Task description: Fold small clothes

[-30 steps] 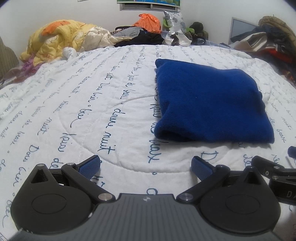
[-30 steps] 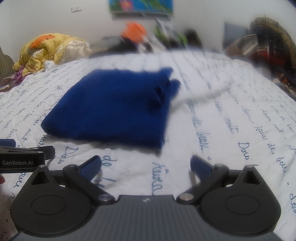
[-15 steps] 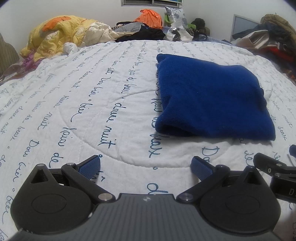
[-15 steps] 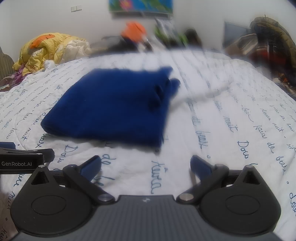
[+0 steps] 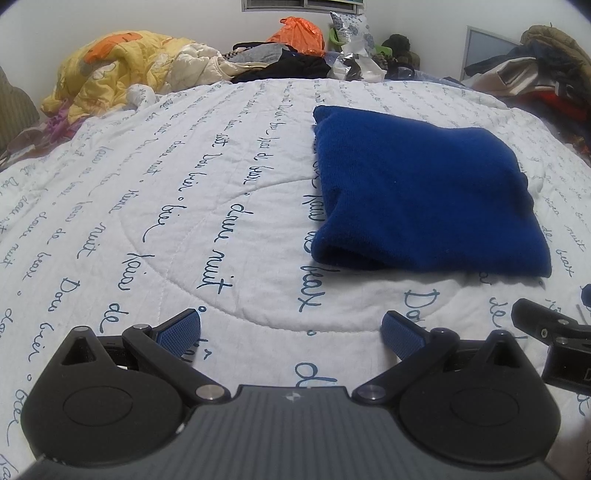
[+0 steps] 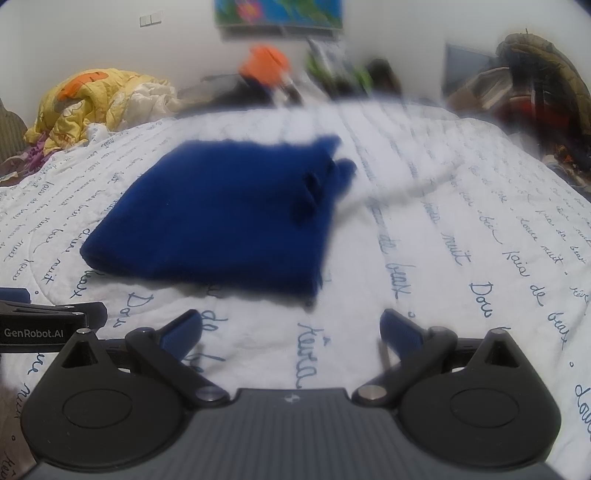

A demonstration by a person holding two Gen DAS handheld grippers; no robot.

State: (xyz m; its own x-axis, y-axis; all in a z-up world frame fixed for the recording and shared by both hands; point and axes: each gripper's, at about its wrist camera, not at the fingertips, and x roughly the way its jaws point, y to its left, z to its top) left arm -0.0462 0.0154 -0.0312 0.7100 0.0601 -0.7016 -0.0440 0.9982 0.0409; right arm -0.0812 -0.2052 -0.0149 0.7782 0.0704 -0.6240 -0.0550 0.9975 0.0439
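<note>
A blue knitted garment [image 5: 424, 192] lies folded into a flat rectangle on the white quilt [image 5: 184, 206]; it also shows in the right wrist view [image 6: 225, 214], where the picture is partly smeared. My left gripper [image 5: 291, 332] is open and empty, low over the quilt, near and to the left of the garment's front edge. My right gripper [image 6: 290, 330] is open and empty, just in front of the garment's near right corner. Neither gripper touches the cloth. Each gripper's body shows at the edge of the other's view.
The quilt has blue handwritten lettering. A yellow and orange duvet [image 5: 110, 70] is heaped at the far left. An orange bag [image 5: 299, 33], dark clothes and clutter lie along the far edge. More clothes [image 5: 546, 70] are piled at the right.
The left wrist view has tilted downward and drawn slightly closer to the quilt, so the garment sits higher in view. The right gripper has barely moved. Both stay open.
</note>
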